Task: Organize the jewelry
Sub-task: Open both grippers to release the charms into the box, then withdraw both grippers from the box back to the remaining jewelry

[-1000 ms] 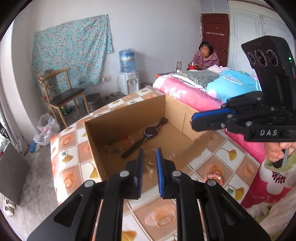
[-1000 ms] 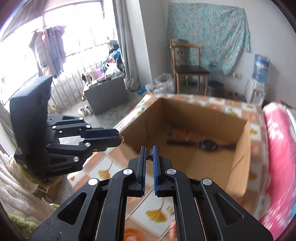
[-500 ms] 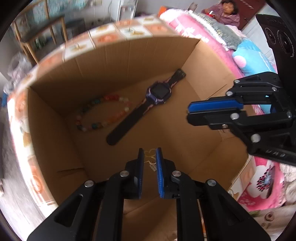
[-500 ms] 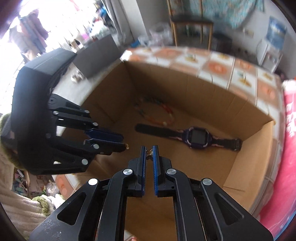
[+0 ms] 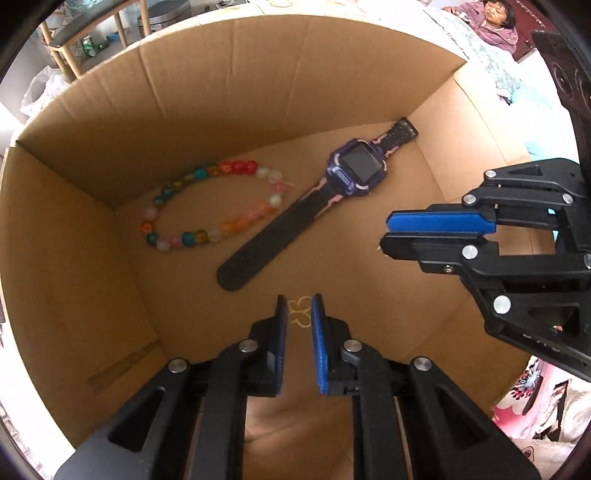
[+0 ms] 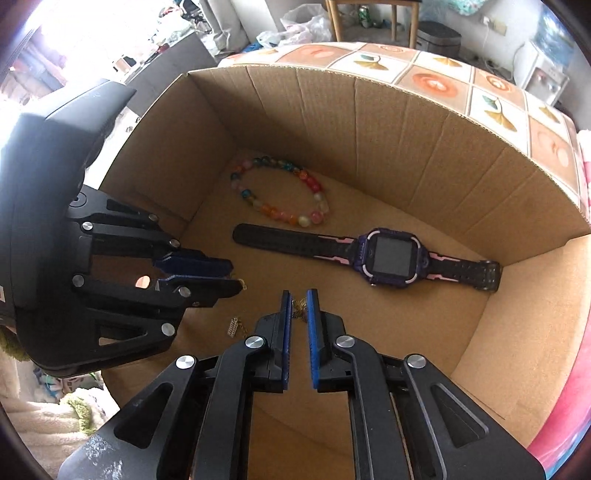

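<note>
Both grippers reach down into an open cardboard box point(image 5: 92, 258). A thin gold chain with a butterfly pendant point(image 5: 299, 312) shows between the fingertips of my left gripper point(image 5: 298, 308); whether it touches the pads or the floor I cannot tell. My right gripper point(image 6: 298, 304) has its jaws slightly parted, with a bit of gold chain point(image 6: 300, 308) between the tips. A small gold charm point(image 6: 234, 326) lies on the floor beside it. A colourful bead bracelet point(image 5: 210, 206) and a purple and black smartwatch point(image 5: 354, 170) lie on the box floor.
The box stands on a tiled-pattern cloth point(image 6: 436, 81). A pink bed point(image 6: 569, 406) lies to the right, a person point(image 5: 495, 18) sits at the back, and a wooden chair point(image 5: 74, 40) stands behind the box.
Both grippers have dropped from above the box rim down into it, close to its floor. The right gripper's jaws have opened a little around the chain.
</note>
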Available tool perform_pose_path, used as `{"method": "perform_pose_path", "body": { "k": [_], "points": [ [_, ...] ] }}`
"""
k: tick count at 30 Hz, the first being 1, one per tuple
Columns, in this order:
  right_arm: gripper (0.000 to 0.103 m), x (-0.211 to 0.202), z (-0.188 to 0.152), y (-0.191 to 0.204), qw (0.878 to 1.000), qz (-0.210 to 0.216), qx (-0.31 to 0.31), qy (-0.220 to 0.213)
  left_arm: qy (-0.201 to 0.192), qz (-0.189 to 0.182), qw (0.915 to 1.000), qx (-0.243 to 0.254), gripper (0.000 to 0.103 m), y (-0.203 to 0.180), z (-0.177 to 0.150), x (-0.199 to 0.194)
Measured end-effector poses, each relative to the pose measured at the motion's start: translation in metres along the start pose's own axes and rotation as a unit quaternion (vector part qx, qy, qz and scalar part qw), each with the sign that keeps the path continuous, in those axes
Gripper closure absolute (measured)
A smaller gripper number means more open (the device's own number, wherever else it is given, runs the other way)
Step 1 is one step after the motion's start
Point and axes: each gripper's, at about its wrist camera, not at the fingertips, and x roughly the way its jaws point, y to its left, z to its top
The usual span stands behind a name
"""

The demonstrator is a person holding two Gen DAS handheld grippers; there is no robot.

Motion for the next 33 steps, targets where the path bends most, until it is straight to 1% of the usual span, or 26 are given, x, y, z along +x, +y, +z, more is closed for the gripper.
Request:
{"method": "perform_pose_path", "body": {
  "k": [1, 3, 5, 6, 7, 10, 12, 13, 16, 17, 19, 22, 24, 25, 27, 28, 29, 30, 31, 32, 33],
  "points": [
    [0.094, 0.0, 0.002, -0.001, 1.0, 0.001, 0.001, -0.001, 0.0, 0.0, 1.0, -0.002, 0.089, 0.001, 0.0, 0.0],
    [0.092, -0.002, 0.002, -0.001, 1.0, 0.002, 0.004, -0.007, 0.003, -0.001, 1.0, -0.009, 0.083, 0.003, 0.002, 0.002],
    [0.091, -0.005, 0.001, -0.001, 1.0, 0.002, 0.005, -0.011, 0.002, -0.002, 1.0, -0.009, 0.081, 0.002, 0.001, 0.002],
    [0.091, -0.007, 0.002, -0.001, 1.0, 0.002, 0.006, -0.013, 0.001, -0.001, 1.0, -0.009, 0.078, 0.004, 0.0, 0.0],
    [0.09, -0.01, -0.001, -0.002, 1.0, 0.003, 0.006, -0.016, 0.0, -0.001, 1.0, -0.009, 0.076, 0.004, -0.001, 0.0],
    [0.09, -0.022, -0.005, 0.0, 1.0, -0.002, 0.004, -0.027, -0.006, 0.001, 0.9999, -0.009, 0.075, 0.005, -0.006, -0.003],
    [0.089, -0.032, -0.009, 0.0, 0.999, -0.006, 0.003, -0.038, -0.015, 0.001, 0.9998, -0.012, 0.075, 0.007, -0.006, -0.005],
    [0.086, -0.036, -0.011, 0.0, 0.999, -0.005, 0.005, -0.043, -0.019, 0.0, 0.9997, -0.014, 0.075, 0.007, -0.006, -0.007],
    [0.079, -0.054, -0.018, -0.001, 0.998, -0.002, 0.009, -0.066, -0.048, -0.002, 0.9986, -0.022, 0.075, 0.009, -0.013, -0.02],
    [0.075, -0.063, -0.021, 0.0, 0.997, -0.004, 0.01, -0.078, -0.057, -0.005, 0.9981, -0.022, 0.075, 0.011, -0.019, -0.026],
    [0.069, -0.083, -0.03, 0.002, 0.994, -0.007, 0.009, -0.104, -0.086, -0.012, 0.9959, -0.025, 0.073, 0.013, -0.024, -0.047],
    [0.061, -0.117, -0.05, 0.012, 0.988, -0.003, 0.001, -0.154, -0.142, -0.024, 0.9892, -0.025, 0.068, 0.011, -0.046, -0.084],
    [0.059, -0.142, -0.066, 0.019, 0.981, 0.001, -0.002, -0.192, -0.185, -0.024, 0.9824, -0.016, 0.059, 0.005, -0.06, -0.111],
    [0.058, -0.152, -0.076, 0.023, 0.978, 0.004, -0.002, -0.209, -0.212, -0.021, 0.977, -0.006, 0.056, -0.002, -0.072, -0.127],
    [0.055, -0.172, -0.096, 0.029, 0.97, 0.019, 0.0, -0.242, -0.255, -0.019, 0.9667, 0.008, 0.043, -0.008, -0.102, -0.151],
    [0.054, -0.18, -0.109, 0.032, 0.966, 0.027, 0.003, -0.257, -0.266, -0.019, 0.9637, 0.011, 0.04, -0.009, -0.113, -0.157],
    [0.054, -0.189, -0.125, 0.035, 0.961, 0.037, 0.007, -0.274, -0.279, -0.019, 0.9601, 0.01, 0.033, -0.009, -0.129, -0.163],
    [0.053, -0.193, -0.134, 0.04, 0.958, 0.042, 0.01, -0.283, -0.288, -0.021, 0.9574, 0.008, 0.029, -0.01, -0.143, -0.166],
    [0.052, -0.197, -0.147, 0.041, 0.954, 0.051, 0.018, -0.294, -0.29, -0.023, 0.9567, 0.006, 0.023, -0.01, -0.152, -0.167],
    [0.051, -0.198, -0.153, 0.038, 0.953, 0.056, 0.025, -0.298, -0.29, -0.026, 0.9568, 0.001, 0.02, -0.009, -0.161, -0.166],
    [0.051, -0.196, -0.166, 0.039, 0.951, 0.061, 0.038, -0.302, -0.287, -0.024, 0.9576, -0.009, 0.019, -0.01, -0.175, -0.162]
  ]
}}
